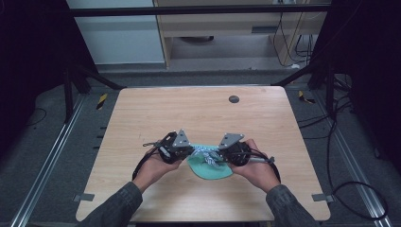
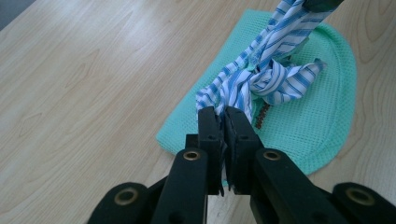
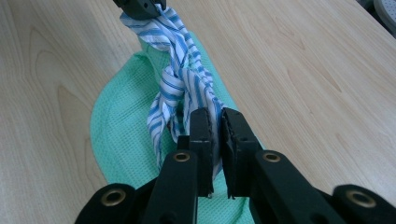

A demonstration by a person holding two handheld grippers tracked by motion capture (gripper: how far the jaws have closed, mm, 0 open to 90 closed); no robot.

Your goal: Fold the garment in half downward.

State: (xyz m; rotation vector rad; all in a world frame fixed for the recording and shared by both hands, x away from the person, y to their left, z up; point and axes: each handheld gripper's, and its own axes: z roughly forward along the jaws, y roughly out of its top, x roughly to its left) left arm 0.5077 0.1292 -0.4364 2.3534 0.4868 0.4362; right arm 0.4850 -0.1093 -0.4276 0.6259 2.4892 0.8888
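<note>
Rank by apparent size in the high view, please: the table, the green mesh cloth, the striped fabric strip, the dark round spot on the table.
1. table
2. green mesh cloth
3. striped fabric strip, though both grippers cover its ends
4. dark round spot, which looks close in size to the visible part of the strip, so their order is unsure

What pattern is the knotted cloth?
Blue and white stripes on the cloth; clearest in the left gripper view.
</note>
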